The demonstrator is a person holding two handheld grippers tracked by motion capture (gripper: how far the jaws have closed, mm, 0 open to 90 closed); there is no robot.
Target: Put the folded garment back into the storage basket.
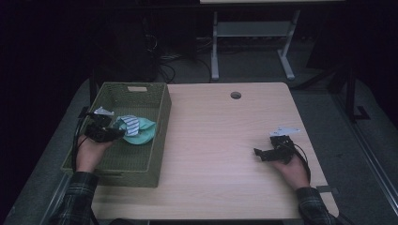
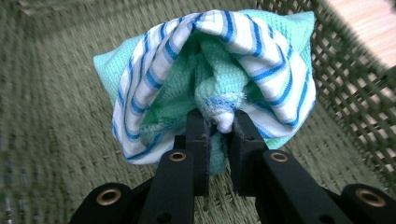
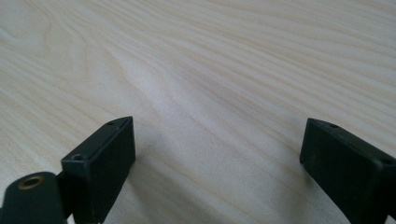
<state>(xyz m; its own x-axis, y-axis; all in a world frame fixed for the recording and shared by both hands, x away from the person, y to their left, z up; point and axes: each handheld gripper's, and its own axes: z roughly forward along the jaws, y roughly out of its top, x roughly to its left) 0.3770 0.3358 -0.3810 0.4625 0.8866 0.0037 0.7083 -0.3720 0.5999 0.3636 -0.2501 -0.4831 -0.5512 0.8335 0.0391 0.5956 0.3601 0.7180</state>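
Mint-green waffle-weave cloth with a white, blue-striped border (image 2: 219, 70) sits bunched inside the olive-green woven rectangular basket (image 1: 162, 117), which stands at about nine o'clock on the pale wooden table (image 1: 220, 136), its long side touching the table's left edge region. In the left gripper view, the left gripper (image 2: 218, 122) has its two black jaws pinched onto a hemmed fold of the cloth, lifting it into a puffed bundle over the basket's floor. In the high view that gripper (image 1: 117, 132) reaches in from the basket's seven o'clock side. At about four o'clock on the table, well apart from the basket, the right gripper (image 3: 217, 151) hovers just over bare wood, jaws spread wide, holding nothing.
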